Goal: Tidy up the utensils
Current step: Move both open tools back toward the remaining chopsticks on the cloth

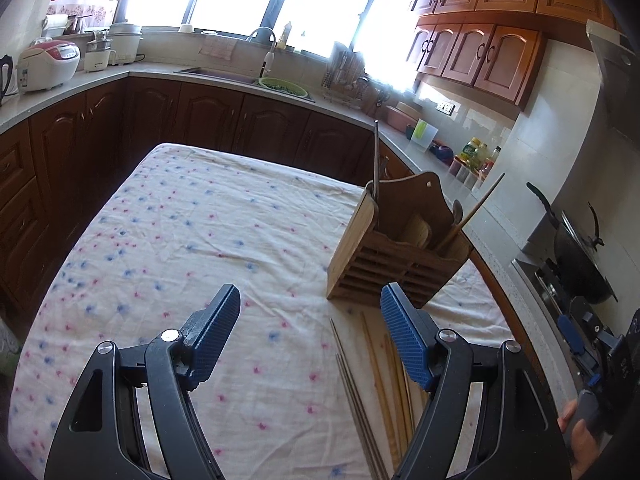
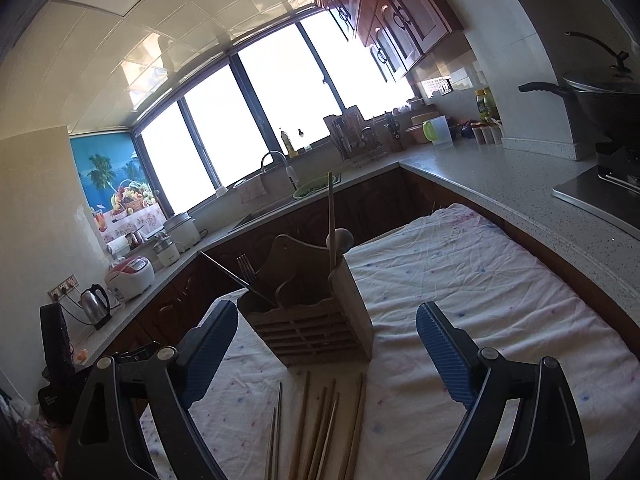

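Note:
A wooden utensil holder point(image 1: 394, 256) point(image 2: 316, 320) stands upright on the cloth-covered table point(image 1: 192, 232). It holds a fork point(image 2: 246, 266), a wooden spoon point(image 2: 340, 240) and a few upright sticks. Several wooden chopsticks point(image 2: 320, 420) point(image 1: 380, 380) and a pair of metal chopsticks point(image 2: 276, 432) point(image 1: 356, 376) lie flat on the cloth just in front of the holder. My left gripper point(image 1: 311, 290) hovers open over the cloth left of the holder, with nothing between its fingers. My right gripper point(image 2: 327, 308) is open too, above the chopsticks and facing the holder.
A stone counter point(image 2: 500, 176) wraps around the table, with a stove and black wok point(image 1: 580, 256) on the right, a sink point(image 1: 224, 74) at the back, and rice cookers point(image 1: 48, 64) and a kettle point(image 2: 94, 304) on the left. A hand point(image 1: 580, 436) shows at the left view's right edge.

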`<action>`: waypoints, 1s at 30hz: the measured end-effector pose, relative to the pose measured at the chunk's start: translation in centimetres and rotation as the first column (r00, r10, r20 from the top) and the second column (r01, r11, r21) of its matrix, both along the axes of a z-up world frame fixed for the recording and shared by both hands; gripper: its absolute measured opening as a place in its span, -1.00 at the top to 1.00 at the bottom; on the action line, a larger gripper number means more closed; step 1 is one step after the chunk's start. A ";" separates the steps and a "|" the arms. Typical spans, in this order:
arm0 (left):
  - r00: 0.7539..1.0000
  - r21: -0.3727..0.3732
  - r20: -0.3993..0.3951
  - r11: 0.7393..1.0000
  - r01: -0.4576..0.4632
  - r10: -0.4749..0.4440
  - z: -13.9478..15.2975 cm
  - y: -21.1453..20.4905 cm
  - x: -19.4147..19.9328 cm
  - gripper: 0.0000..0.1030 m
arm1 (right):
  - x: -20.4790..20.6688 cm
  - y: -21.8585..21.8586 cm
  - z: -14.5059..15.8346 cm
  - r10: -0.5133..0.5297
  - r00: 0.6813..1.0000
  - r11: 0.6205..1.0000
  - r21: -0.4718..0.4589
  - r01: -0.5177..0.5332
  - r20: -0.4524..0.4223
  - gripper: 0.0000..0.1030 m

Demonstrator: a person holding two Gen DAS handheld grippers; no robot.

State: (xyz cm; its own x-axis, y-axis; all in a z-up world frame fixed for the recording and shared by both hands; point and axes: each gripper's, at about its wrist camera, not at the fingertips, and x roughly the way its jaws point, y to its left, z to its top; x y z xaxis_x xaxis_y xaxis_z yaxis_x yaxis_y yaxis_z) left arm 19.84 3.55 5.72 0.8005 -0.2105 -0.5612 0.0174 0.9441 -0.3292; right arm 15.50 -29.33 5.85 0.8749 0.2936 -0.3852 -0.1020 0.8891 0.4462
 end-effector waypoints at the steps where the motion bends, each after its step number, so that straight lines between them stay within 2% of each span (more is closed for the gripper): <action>1: 1.000 0.002 -0.011 1.000 -0.003 0.003 -0.4 0.0 -0.2 -0.44 | -0.2 0.2 -0.4 0.003 1.000 1.000 -0.006 -0.003 -0.012 -0.79; 7: 0.997 0.001 -0.078 1.000 0.000 0.000 -2.8 -0.4 -0.8 -0.44 | -1.4 0.8 -3.1 0.020 0.996 0.999 -0.023 -0.022 -0.084 -0.79; 14: 0.992 0.017 -0.122 1.000 0.019 -0.017 -4.6 -1.1 -1.0 -0.44 | -1.6 1.8 -5.7 0.044 0.987 0.998 -0.046 -0.051 -0.154 -0.76; 20: 0.988 0.025 -0.149 0.999 0.040 -0.036 -5.4 -1.9 -0.6 -0.44 | -0.9 2.3 -6.7 0.054 0.977 0.995 -0.066 -0.069 -0.205 -0.40; 24: 0.984 0.030 -0.173 0.998 0.055 -0.049 -6.0 -2.4 0.0 -0.44 | -0.2 2.5 -7.6 0.055 0.966 0.995 -0.068 -0.074 -0.254 -0.07; 30: 0.971 0.036 -0.223 0.995 0.095 -0.085 -6.9 -3.4 1.4 -0.10 | 1.1 2.9 -8.7 0.070 0.948 0.992 -0.078 -0.099 -0.310 0.18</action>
